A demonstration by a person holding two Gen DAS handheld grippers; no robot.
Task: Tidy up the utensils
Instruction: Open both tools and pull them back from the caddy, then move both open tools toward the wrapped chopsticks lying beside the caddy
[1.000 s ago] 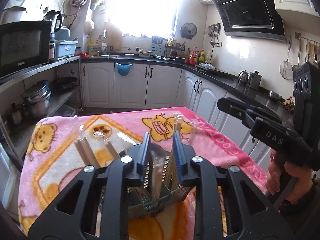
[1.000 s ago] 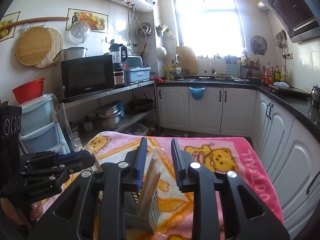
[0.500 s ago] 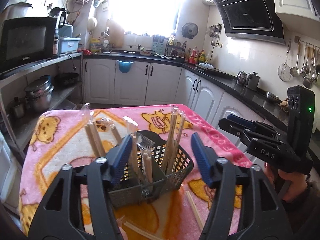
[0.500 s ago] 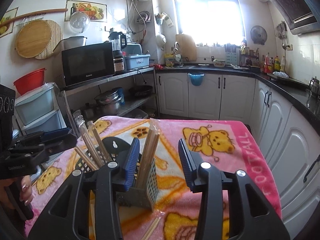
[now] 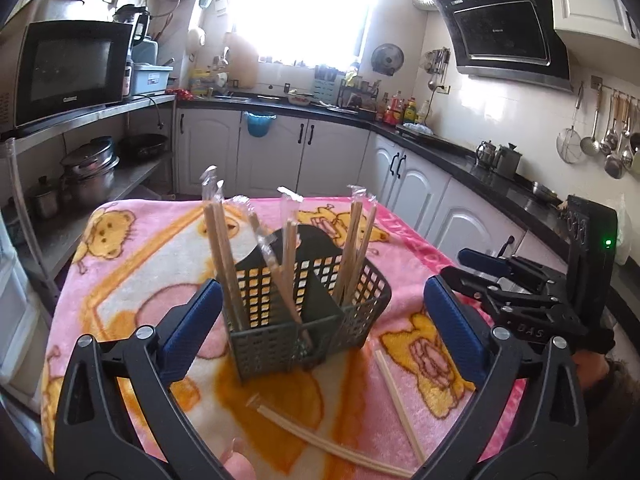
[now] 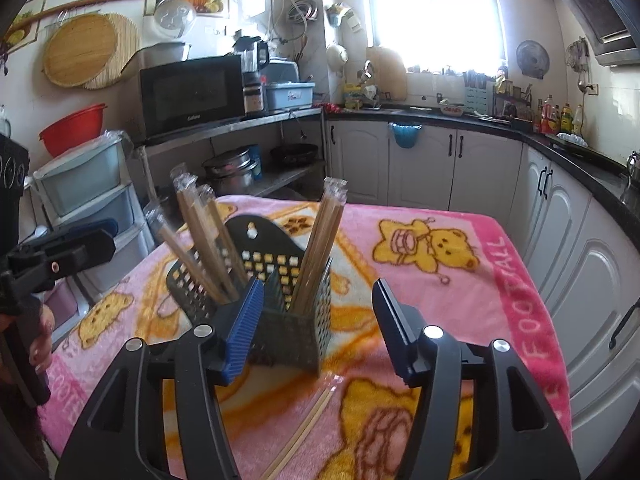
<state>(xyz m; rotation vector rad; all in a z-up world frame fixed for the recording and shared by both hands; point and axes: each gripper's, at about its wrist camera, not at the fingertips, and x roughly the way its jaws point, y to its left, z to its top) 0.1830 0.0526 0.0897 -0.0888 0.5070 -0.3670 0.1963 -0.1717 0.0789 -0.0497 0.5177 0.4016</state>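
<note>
A microwave (image 5: 68,68) and stacked pots (image 5: 90,172) line the shelves beyond a table draped in a pink bear blanket (image 5: 132,264). Both the left gripper (image 5: 324,332) and right gripper (image 6: 316,332) gape wide, holding nothing. The dark basket (image 5: 304,316) of wrapped chopsticks (image 5: 222,240) stands mid-table just ahead of them; loose chopsticks (image 5: 396,396) lie toward the near edge.

Open left tool (image 5: 324,320), chopsticks (image 5: 352,248) in basket (image 5: 280,340)
</note>
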